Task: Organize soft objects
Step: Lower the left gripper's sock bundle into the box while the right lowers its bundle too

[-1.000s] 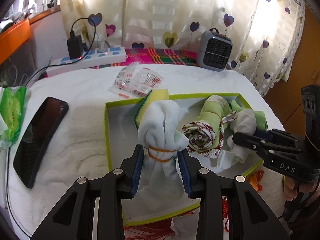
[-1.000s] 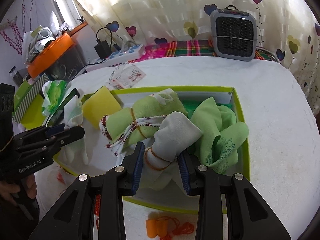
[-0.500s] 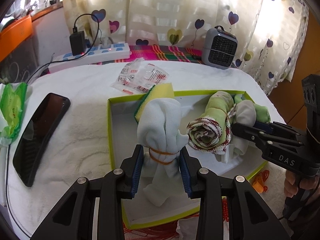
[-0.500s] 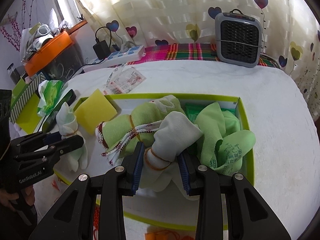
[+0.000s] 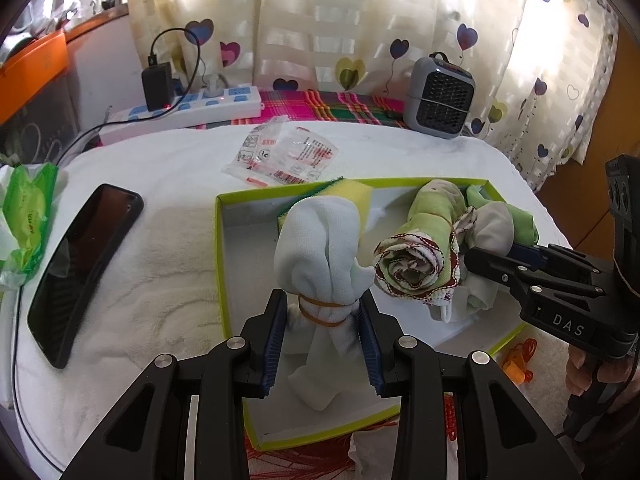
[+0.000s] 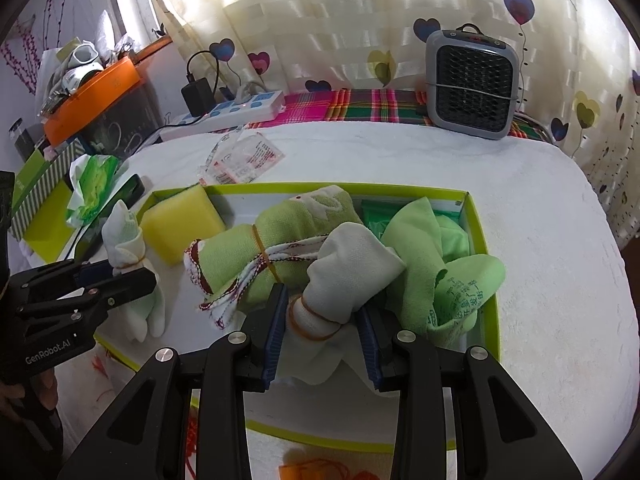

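Observation:
A lime-rimmed shallow box [image 5: 219, 240] [image 6: 476, 216] lies on the white towel. My left gripper [image 5: 323, 316] is shut on a white cloth bundle [image 5: 320, 248] tied with a rubber band, held above the box's left half; it also shows in the right wrist view [image 6: 124, 240]. My right gripper [image 6: 323, 316] is shut on a second white bundle [image 6: 352, 268] over the box's middle. Inside lie a rolled green towel [image 5: 424, 248] [image 6: 280, 236], a yellow sponge [image 5: 352, 196] [image 6: 182, 224] and a loose green cloth [image 6: 440, 264].
A black phone [image 5: 84, 264] and green wipes pack [image 5: 28, 216] lie left of the box. A plastic packet [image 5: 284, 156], power strip [image 5: 184, 108] and grey heater [image 6: 472, 84] sit behind. Orange earplugs [image 5: 516, 364] and red string [image 5: 304, 464] lie at the front.
Both grippers have lifted and drawn back slightly with their bundles. The left bundle's tail now hangs free above the box floor.

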